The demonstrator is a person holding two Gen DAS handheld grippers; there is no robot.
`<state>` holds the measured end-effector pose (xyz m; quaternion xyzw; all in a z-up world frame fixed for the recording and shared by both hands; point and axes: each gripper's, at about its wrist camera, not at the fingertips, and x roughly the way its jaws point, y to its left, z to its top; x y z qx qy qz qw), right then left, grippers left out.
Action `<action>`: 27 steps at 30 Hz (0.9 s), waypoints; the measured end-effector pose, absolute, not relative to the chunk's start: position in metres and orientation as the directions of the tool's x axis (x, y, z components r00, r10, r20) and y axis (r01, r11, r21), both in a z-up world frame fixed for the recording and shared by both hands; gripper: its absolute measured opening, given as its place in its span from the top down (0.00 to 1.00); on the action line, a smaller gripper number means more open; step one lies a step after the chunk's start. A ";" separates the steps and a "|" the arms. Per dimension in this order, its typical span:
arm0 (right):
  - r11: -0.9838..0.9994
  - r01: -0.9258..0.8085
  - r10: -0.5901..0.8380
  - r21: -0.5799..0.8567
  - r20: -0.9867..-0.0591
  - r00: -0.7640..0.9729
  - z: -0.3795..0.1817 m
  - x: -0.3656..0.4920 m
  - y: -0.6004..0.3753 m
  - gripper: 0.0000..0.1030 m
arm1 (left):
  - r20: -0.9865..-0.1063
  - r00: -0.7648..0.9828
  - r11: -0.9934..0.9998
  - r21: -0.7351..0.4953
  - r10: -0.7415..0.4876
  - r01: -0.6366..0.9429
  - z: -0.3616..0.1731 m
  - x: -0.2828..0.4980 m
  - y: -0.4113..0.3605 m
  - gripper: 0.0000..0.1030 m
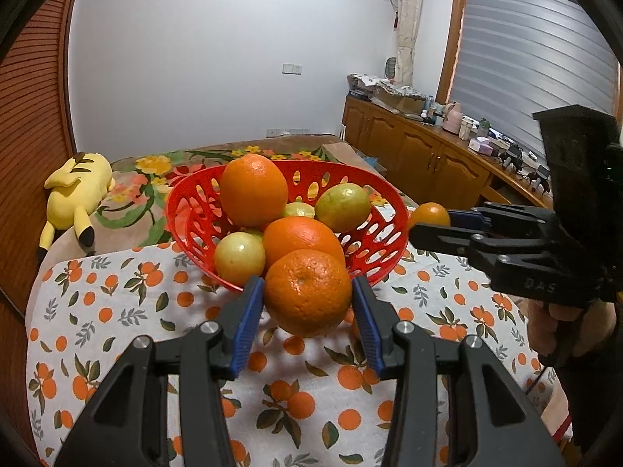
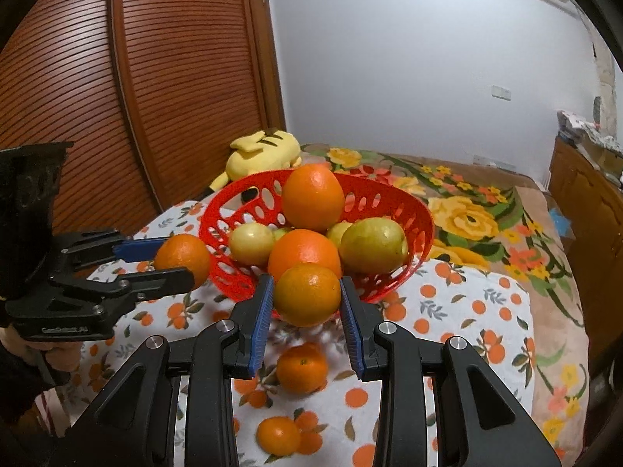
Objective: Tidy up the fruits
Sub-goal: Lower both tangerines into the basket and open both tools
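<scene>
Basket (image 2: 422,216), red, perforated, at twelve o'clock on the orange-print cloth (image 2: 467,311); holds two large oranges and several green-yellow fruits; left gripper (image 1: 307,303) pinching an orange (image 1: 307,292) at the near rim; right gripper (image 2: 307,295) pinching another orange (image 2: 307,294), likewise not yet dropped in; two small oranges (image 2: 301,367) at six o'clock on the cloth, outstanding; judged well past halfway.
</scene>
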<state>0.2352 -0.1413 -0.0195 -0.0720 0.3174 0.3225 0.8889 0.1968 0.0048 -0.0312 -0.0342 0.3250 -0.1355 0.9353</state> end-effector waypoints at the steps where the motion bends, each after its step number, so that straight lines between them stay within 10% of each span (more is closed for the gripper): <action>1: 0.781 -0.620 0.526 0.074 -0.614 0.589 -0.021 0.239 -0.140 0.68 | -0.597 0.753 0.961 -0.152 -0.277 0.232 -0.031 0.198 0.005 0.56; 27: 0.774 -0.625 0.538 0.098 -0.623 0.569 -0.035 0.275 -0.147 0.67 | -0.630 0.734 0.965 -0.123 -0.255 0.230 -0.045 0.240 0.002 0.56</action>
